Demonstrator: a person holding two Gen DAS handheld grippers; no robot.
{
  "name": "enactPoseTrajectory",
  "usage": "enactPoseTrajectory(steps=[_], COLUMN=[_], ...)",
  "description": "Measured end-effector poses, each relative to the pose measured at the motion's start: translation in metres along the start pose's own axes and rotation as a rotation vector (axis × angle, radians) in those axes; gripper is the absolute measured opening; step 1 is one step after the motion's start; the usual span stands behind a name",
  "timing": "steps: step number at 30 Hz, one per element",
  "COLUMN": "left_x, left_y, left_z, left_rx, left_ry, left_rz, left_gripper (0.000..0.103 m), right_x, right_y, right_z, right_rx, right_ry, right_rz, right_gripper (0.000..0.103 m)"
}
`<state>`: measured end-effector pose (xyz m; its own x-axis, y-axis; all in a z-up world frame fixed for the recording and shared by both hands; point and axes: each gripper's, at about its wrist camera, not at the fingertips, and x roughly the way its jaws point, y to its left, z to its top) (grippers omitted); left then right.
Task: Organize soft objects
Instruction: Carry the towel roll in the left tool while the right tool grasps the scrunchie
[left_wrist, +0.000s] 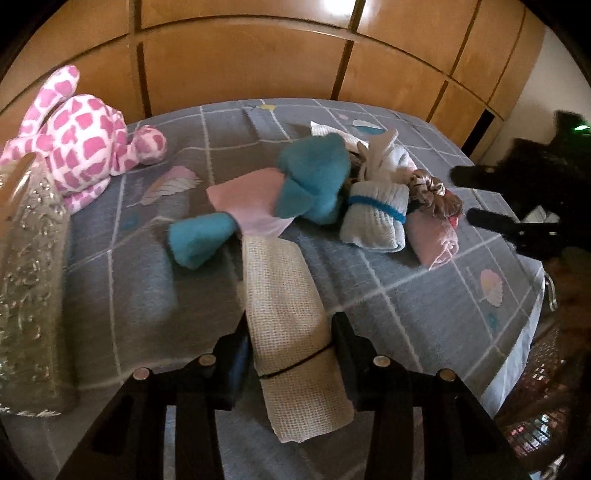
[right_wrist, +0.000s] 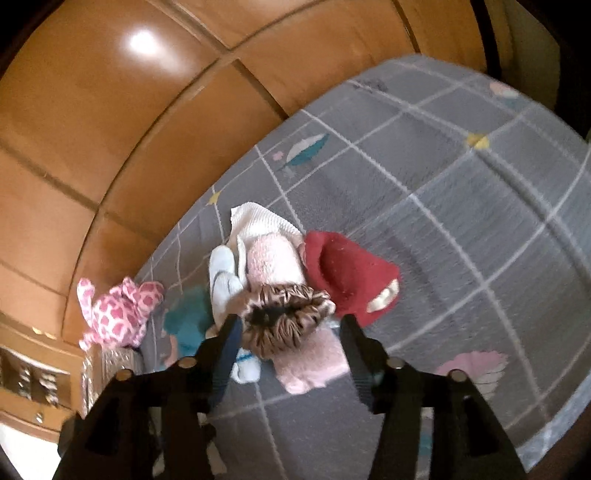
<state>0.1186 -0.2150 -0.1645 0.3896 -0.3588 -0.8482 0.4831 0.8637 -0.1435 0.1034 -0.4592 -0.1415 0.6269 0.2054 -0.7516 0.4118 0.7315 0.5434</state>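
My left gripper (left_wrist: 290, 334) is shut on a rolled beige mesh cloth (left_wrist: 291, 317) tied with a black band, held above the bed. Beyond it lie a teal fleece piece (left_wrist: 314, 177), a pink cloth (left_wrist: 251, 199), a white roll with a blue band (left_wrist: 375, 218), a brown scrunchie (left_wrist: 432, 192) and a pink towel (left_wrist: 436, 236). My right gripper (right_wrist: 290, 325) is open, its fingers either side of the brown scrunchie (right_wrist: 286, 317), above a pink towel (right_wrist: 314, 362). A red cloth (right_wrist: 349, 273), a cream knit (right_wrist: 258, 221) and white socks (right_wrist: 223, 280) lie around it.
A pink-and-white plush toy (left_wrist: 81, 136) lies at the bed's far left, also in the right wrist view (right_wrist: 118, 314). A clear embossed container (left_wrist: 29, 288) stands at the left. The grey checked bedspread (left_wrist: 424, 302) ends at wooden wardrobe doors (left_wrist: 258, 62). The right gripper shows in the left view (left_wrist: 476, 195).
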Motion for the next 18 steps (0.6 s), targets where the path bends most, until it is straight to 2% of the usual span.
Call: enactPoseTrajectory(steps=[4, 5, 6, 9, 12, 18], left_x=[-0.014, -0.019, -0.023, -0.036, -0.050, -0.088], left_y=[0.005, 0.007, 0.010, 0.023, 0.041, 0.090], left_z=[0.005, 0.008, 0.012, 0.030, 0.051, 0.097], left_rx=[0.005, 0.006, 0.005, -0.021, -0.073, -0.145], left_ry=[-0.019, -0.031, -0.043, -0.070, -0.099, -0.186], left_rz=[0.008, 0.013, 0.020, 0.026, 0.026, 0.084], left_gripper=[0.042, 0.042, 0.042, 0.041, 0.041, 0.041], right_x=[0.026, 0.027, 0.028, 0.031, 0.029, 0.026], right_y=[0.002, 0.001, 0.003, 0.007, 0.010, 0.015], right_z=[0.002, 0.004, 0.004, 0.006, 0.005, 0.006], right_rx=[0.021, 0.019, -0.002, -0.039, -0.067, -0.113], right_ry=[0.055, 0.045, 0.024, 0.017, -0.002, -0.012], right_rz=[0.001, -0.005, -0.024, -0.022, -0.053, -0.090], right_gripper=[0.057, 0.048, 0.027, 0.011, 0.011, 0.011])
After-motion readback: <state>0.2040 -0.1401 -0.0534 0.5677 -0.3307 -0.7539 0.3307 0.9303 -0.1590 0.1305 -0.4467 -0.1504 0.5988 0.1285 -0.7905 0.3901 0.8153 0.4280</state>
